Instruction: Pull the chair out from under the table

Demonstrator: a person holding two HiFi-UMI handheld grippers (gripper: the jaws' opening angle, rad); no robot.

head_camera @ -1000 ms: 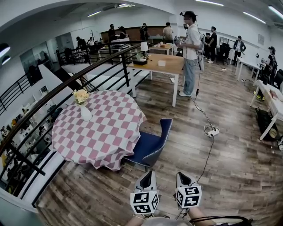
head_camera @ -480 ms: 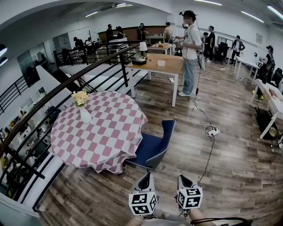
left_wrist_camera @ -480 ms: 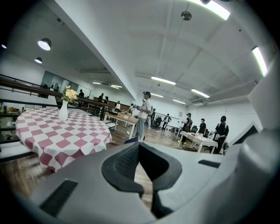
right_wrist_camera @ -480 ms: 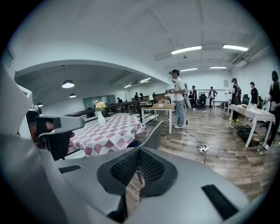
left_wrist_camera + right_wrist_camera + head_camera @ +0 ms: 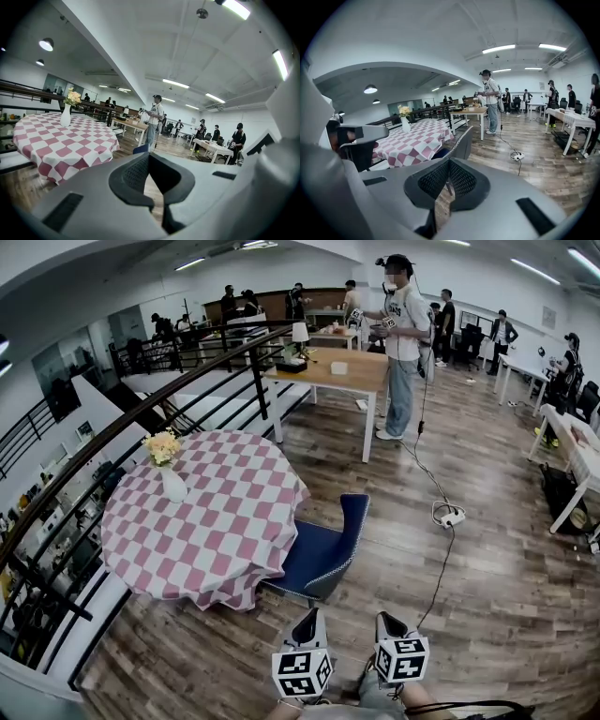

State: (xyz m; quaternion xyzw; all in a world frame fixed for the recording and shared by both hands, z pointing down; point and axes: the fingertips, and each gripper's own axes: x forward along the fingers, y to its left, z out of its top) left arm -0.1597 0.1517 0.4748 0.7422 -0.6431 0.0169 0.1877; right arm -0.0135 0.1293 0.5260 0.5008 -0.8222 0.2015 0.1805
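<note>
Chair (image 5: 319, 554), blue, stands at frame centre w/ seat partly under the checked surface (image 5: 211, 521); not pulled out yet. Left gripper (image 5: 307, 622) & right gripper (image 5: 389, 624), at bottom of frame, are both closed, empty, apart from the chair. Approach, grasp & pull all remain.

Before you, the cloth (image 5: 206, 521) is checked pink and white. The chair (image 5: 319, 554) is dark blue with a pale dotted edge. The vase (image 5: 173, 486) is white, its flowers (image 5: 161, 446) pale yellow. The floor (image 5: 487, 596) is brown wood grain. Your left gripper (image 5: 310, 615) and right gripper (image 5: 387, 619) are grey, with black-and-white square markers.
</note>
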